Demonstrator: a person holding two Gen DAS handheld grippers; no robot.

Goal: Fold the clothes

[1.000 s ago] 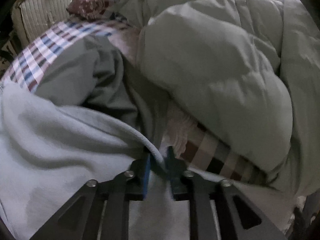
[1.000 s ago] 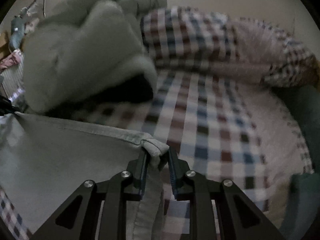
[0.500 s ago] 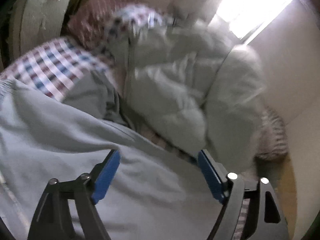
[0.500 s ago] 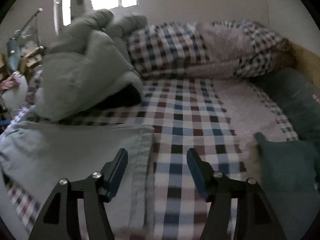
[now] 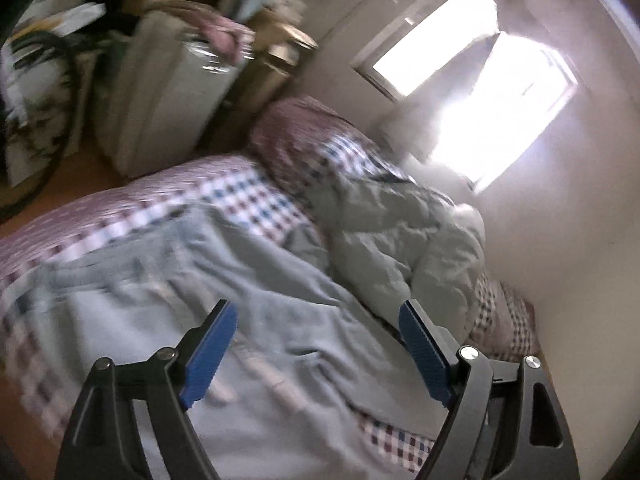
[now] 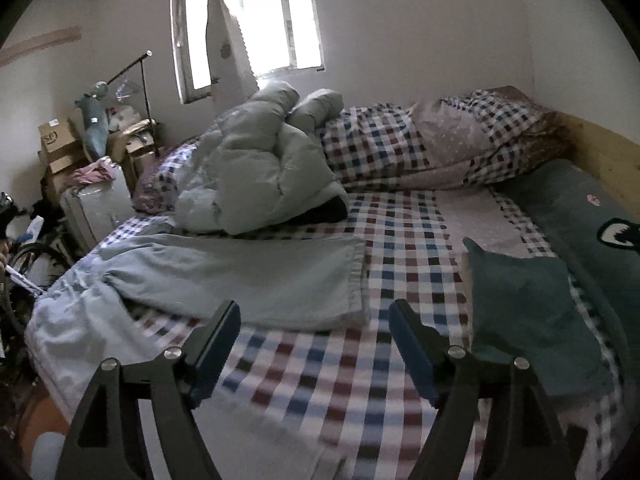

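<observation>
Pale blue trousers [image 6: 240, 276] lie spread across the checked bed [image 6: 400, 240], leg end toward the middle, waist end bunched near the left edge. They also show, blurred, in the left wrist view [image 5: 248, 320]. My left gripper [image 5: 316, 344] is open and empty above the trousers. My right gripper [image 6: 314, 340] is open and empty, raised above the bed near the trousers' leg end.
A pale green puffy jacket [image 6: 256, 168] lies heaped behind the trousers. A teal pillow [image 6: 524, 312] and a teal blanket [image 6: 588, 216] lie at the right. Checked bedding [image 6: 440, 140] is piled by the wall. Boxes and a white case [image 6: 100, 204] stand left of the bed.
Both grippers let go of the trousers, opened wide and drew back and up from the bed. The trousers now lie flat on the bed.
</observation>
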